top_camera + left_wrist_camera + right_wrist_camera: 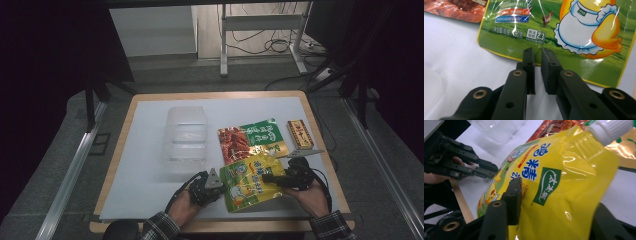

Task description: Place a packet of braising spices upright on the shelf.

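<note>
The counter (pixel 150 165) carried a white sheet, with a clear plastic container (pixel 185 136) lying on it; nothing could be made out inside the container. Just right of the container lay a red-and-green snack bag (pixel 248 138), and right of that bag a small red-and-gold box (pixel 299 134). In front of the container, toward the person, the yellow spouted pouch (pixel 250 182) overlapped the snack bag's near edge; its white screw cap (pixel 610 129) pointed away from the person.

The right gripper (pixel 272 178) reached in from the pouch's right side. Its fingers (pixel 514 200) stood on either side of the pouch and were clenched on it. The left gripper (pixel 216 184) sat at the pouch's left edge, between container and person. Its fingers (pixel 529 65) were almost together, with only a narrow gap, the tips at the pouch's edge and grasping nothing.
</note>
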{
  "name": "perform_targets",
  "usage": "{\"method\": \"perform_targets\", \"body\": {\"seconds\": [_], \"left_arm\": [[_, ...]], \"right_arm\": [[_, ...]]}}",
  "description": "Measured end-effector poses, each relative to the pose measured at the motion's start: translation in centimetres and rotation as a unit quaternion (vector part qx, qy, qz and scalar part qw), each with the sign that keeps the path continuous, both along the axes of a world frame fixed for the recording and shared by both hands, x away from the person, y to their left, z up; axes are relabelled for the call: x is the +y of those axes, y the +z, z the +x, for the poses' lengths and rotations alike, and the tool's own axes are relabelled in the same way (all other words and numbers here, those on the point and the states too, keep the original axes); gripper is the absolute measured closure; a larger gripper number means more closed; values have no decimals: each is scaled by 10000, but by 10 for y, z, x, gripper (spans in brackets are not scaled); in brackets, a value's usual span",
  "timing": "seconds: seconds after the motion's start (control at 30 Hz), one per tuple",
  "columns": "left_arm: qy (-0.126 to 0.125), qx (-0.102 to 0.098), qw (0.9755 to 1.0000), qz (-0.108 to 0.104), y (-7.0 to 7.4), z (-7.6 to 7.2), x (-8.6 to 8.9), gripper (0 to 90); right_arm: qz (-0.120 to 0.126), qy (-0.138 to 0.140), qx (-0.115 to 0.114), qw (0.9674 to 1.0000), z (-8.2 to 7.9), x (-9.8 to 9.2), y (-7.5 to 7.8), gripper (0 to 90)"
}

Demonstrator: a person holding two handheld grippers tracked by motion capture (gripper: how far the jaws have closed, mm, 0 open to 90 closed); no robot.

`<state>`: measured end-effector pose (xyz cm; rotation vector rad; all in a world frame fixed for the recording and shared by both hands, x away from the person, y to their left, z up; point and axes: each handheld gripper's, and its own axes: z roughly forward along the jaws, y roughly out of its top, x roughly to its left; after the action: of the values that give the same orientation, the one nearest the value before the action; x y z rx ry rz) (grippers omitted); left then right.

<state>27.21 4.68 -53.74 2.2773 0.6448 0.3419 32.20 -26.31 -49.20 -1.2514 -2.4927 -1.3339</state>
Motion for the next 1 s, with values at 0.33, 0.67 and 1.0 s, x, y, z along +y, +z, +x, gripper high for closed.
{"method": "perform_targets", "body": {"seconds": [0.33, 0.67, 1.0], "left_arm": [[27, -56, 9999, -102, 5, -3, 7, 719], [25, -178, 9993, -327, 10, -10, 18, 519], [82, -335, 9982, -481, 13, -15, 27, 281]], "right_arm": [[291, -54, 87, 9995, 0, -6, 4, 853], [264, 78, -40, 9996, 0, -2, 10, 872], [247, 241, -184, 9992, 0, 2, 17, 871]]}}
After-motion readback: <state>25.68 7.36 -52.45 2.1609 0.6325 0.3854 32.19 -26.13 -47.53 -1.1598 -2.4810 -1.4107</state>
